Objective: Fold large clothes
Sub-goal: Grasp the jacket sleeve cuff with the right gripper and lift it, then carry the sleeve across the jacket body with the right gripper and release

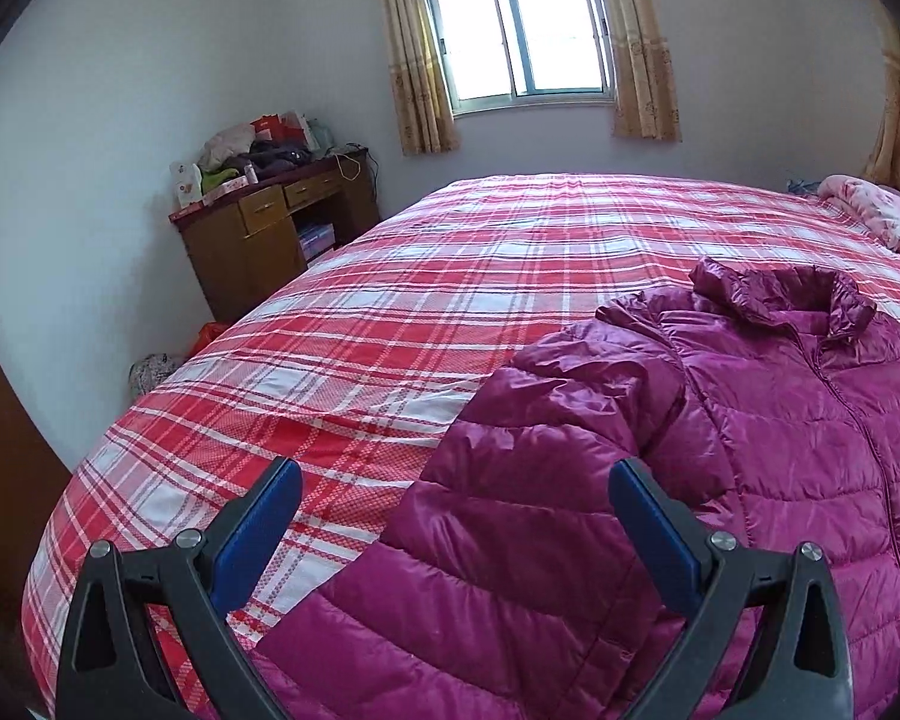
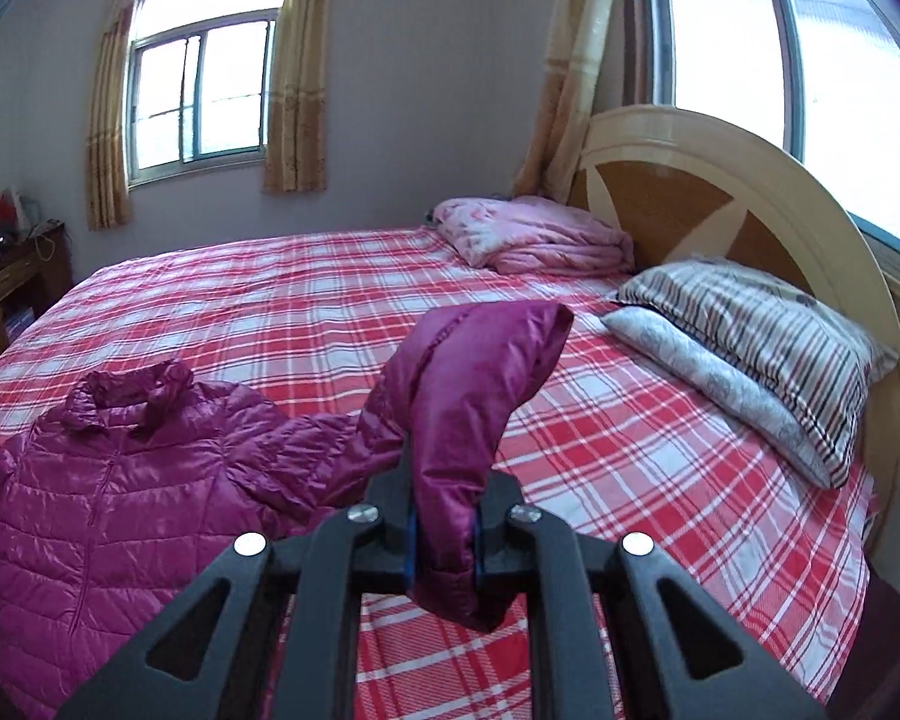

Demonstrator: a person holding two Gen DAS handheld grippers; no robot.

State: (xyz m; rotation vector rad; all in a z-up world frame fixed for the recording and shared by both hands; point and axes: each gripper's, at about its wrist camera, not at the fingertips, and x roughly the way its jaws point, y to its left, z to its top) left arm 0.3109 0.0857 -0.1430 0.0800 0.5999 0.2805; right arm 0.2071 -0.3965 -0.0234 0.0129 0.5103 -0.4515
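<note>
A magenta quilted puffer jacket (image 1: 750, 450) lies front up on the red plaid bed (image 1: 420, 300), collar toward the far side. My left gripper (image 1: 455, 480) is open just above the jacket's near sleeve (image 1: 510, 510), which lies flat between the blue pads. In the right wrist view the jacket body (image 2: 120, 480) lies at the left. My right gripper (image 2: 444, 516) is shut on the other sleeve (image 2: 474, 390) and holds it up off the bed, its cuff end arching forward.
A folded pink blanket (image 2: 528, 234) and two pillows (image 2: 768, 348) lie by the wooden headboard (image 2: 720, 192). A cluttered wooden desk (image 1: 270, 222) stands against the far wall beside the bed. Curtained windows (image 1: 516, 30) are behind.
</note>
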